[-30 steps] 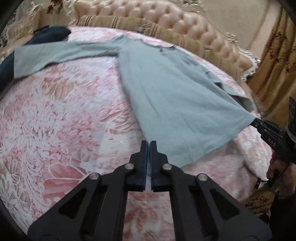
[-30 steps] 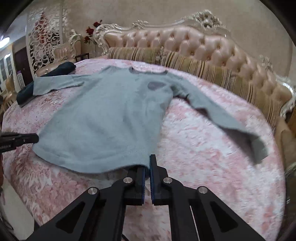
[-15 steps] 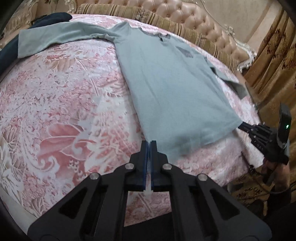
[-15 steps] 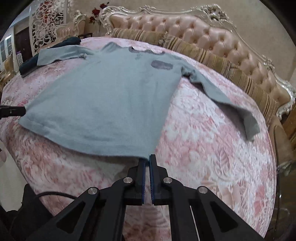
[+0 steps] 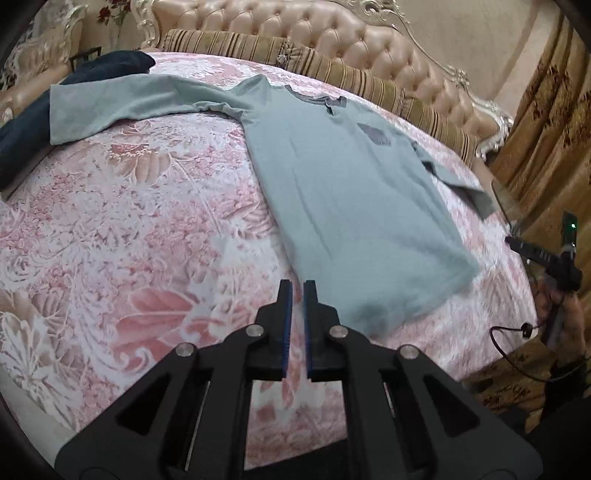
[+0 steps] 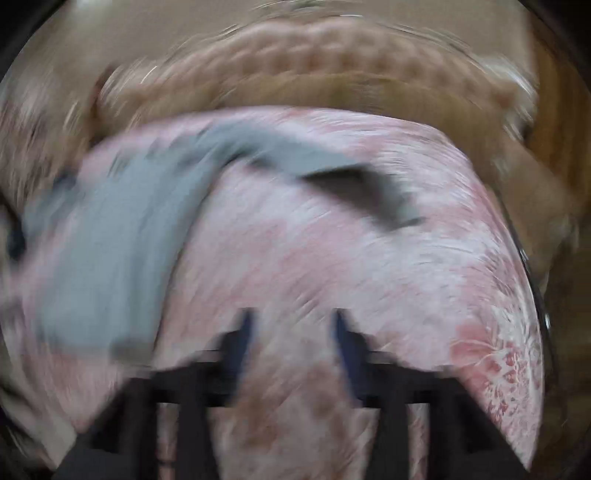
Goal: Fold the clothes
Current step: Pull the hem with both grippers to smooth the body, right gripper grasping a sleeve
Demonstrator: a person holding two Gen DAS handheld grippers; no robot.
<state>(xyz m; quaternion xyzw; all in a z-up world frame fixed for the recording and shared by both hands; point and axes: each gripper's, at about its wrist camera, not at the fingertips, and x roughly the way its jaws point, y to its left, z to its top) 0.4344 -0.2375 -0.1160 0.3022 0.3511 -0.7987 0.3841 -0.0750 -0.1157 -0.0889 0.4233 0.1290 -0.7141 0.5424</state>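
A pale blue-grey long-sleeved shirt (image 5: 351,192) lies spread flat, front up, on the pink floral bed cover (image 5: 129,221). One sleeve stretches out to the far left. My left gripper (image 5: 296,291) hovers just left of the shirt's near hem corner. Its jaws are opening, with a narrow gap and nothing between them. In the blurred right wrist view the shirt (image 6: 110,240) lies to the left, its other sleeve (image 6: 351,177) trailing right. My right gripper (image 6: 291,325) is over bare cover, its jaws opening wide and empty. It also shows at the bed's right edge (image 5: 517,245).
A dark blue garment (image 5: 107,66) lies at the far left corner of the bed. A tufted pink headboard (image 5: 314,33) with striped cushions runs along the back. Gold curtains (image 5: 554,129) hang on the right, and a black cable (image 5: 509,332) dangles below the right hand.
Both grippers have let go of the shirt's hem, which now lies flat on the bed. The right gripper has swung fast to the right and rolled; its jaws have spread wide.
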